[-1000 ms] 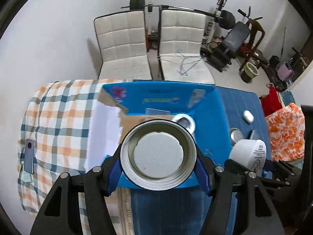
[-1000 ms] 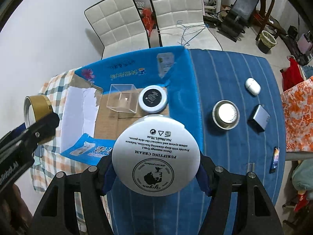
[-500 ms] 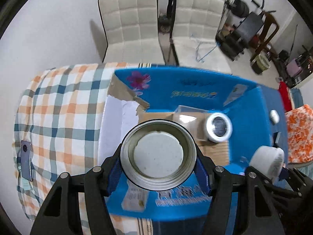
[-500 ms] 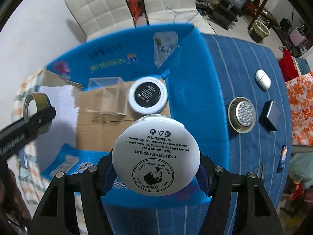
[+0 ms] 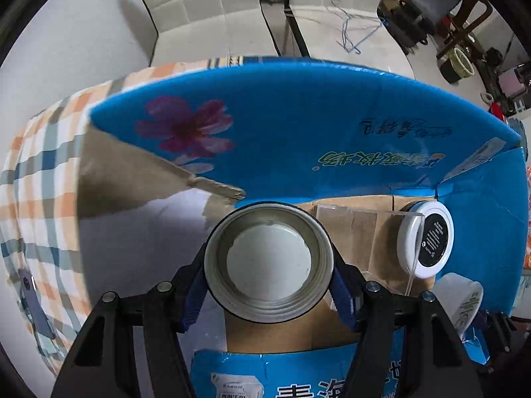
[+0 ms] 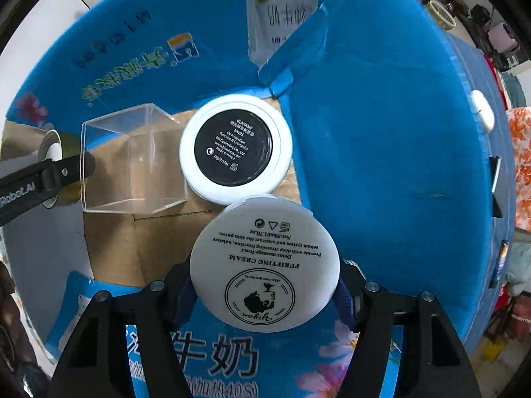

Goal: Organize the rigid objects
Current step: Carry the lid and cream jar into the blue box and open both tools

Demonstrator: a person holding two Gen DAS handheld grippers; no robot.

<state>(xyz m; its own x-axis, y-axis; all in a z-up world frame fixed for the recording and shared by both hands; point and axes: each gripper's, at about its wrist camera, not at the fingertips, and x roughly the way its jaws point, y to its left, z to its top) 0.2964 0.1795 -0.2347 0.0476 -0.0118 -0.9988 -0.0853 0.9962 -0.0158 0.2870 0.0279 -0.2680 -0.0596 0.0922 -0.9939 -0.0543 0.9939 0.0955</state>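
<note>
The metal tin (image 5: 268, 262) has a dull, brushed wall and a matt pale base. The cream jar (image 6: 265, 265) is smooth white plastic, faintly glossy — its print crisp black. The clear box (image 6: 132, 162) is glassy acrylic. The carton (image 5: 298, 126) shows glossy blue print outside, rough brown cardboard on its floor. The tablecloth (image 5: 36, 172) is checked woven cloth — matt.

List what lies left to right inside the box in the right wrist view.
Tape roll in the left claw → clear cube → black-labelled white jar.
</note>
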